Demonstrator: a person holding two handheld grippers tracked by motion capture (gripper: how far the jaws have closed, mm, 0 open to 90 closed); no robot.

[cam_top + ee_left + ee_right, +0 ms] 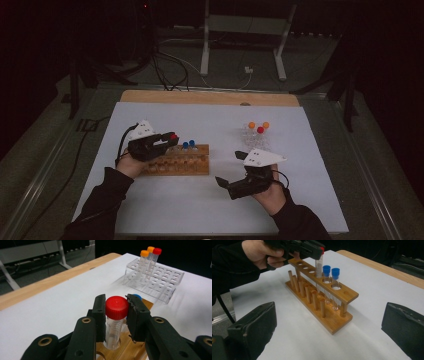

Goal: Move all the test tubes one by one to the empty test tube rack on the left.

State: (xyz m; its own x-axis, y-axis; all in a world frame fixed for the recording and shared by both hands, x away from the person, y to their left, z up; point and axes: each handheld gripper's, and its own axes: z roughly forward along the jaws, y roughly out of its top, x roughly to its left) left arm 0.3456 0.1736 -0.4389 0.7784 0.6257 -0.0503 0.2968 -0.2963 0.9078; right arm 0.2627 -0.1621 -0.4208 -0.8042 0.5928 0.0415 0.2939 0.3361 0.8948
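Clearly the left gripper (117, 307) is clamped on the red cap of a clear tube (113, 332), whose lower end already sits in a hole of the wooden rack (176, 161), next to 2 blue-capped tubes (331, 273). To finish well, I would keep it upright and ease it straight down before letting go. Further right, the right gripper (231, 172) hovers with jaws wide apart, near the clear rack (160, 280).

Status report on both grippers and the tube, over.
Left gripper shut on red-capped clear tube, partway into wooden rack. Right gripper open, empty. Two blue-capped tubes adjacent.
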